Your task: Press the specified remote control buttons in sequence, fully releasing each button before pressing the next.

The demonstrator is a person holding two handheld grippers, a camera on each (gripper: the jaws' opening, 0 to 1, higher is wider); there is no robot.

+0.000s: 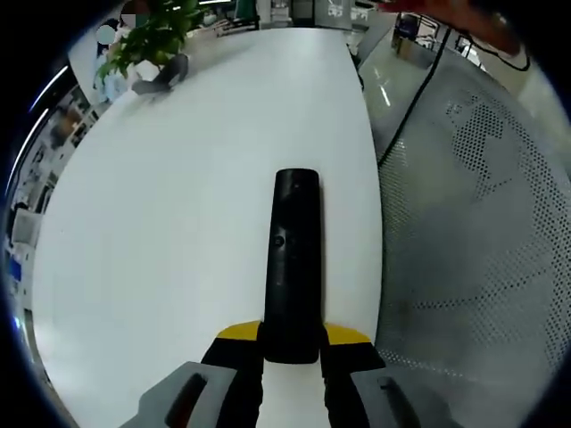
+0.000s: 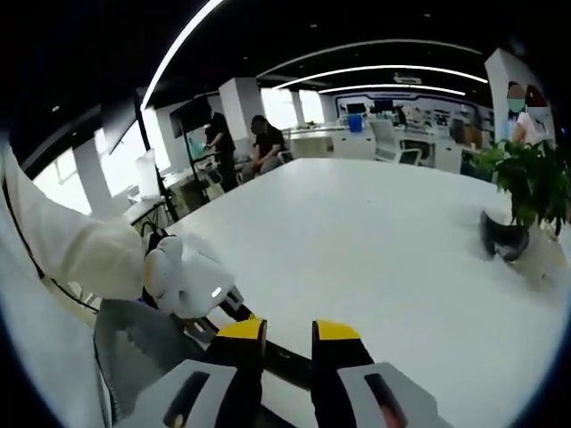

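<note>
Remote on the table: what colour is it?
Black; the remote shows best in the left gripper view.

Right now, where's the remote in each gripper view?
Left gripper view: remote at centre, running up the white table, its near end clamped in the left gripper.
Right gripper view: bottom centre, a dark strip crossing behind the right gripper tips.
Shared landmark: potted plant, top left in the left gripper view, at the right edge in the right gripper view.

Right tongs (image 2: pixel 290 337), yellow-tipped jaws narrowly parted over white tabletop (image 2: pixel 375 259). Left tongs (image 2: pixel 192 285) enter at left, white sleeve (image 2: pixel 71 245) behind. Potted plant (image 2: pixel 526 192) far right.
</note>
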